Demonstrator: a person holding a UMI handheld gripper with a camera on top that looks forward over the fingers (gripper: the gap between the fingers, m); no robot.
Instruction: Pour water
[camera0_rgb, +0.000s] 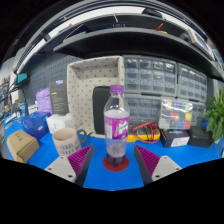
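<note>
Standing upright on the blue table (100, 172), the bottle (117, 125) sits on a small red coaster (117, 163) between the gripper (116, 158) fingers, whose purple pads (80, 158) flank its lower body. A gap shows at each side of the bottle, so the fingers are spread apart and not yet pressing on it; the bottle rests on its own support.

As far as the task goes, almost nothing looks done. The bottle has a purple label, its pale cap appears to be on (hard to be sure at this distance), and I cannot tell how full it is. It has not been lifted or tilted.

A likely target for the water is the ribbed cup (66, 141) off to the left of the fingers, well apart from the bottle; a white mug (56, 123) stands just behind it. Whether either holds water cannot be seen.

What is left, by my judgement: closing the fingers on the bottle, lifting it, carrying it over to a cup, and tipping it. If the cap is indeed on, that would have to be dealt with first.

Beyond the bottle are a dark chair (100, 108), a cardboard box (21, 146) at the far left, and cluttered shelving.
</note>
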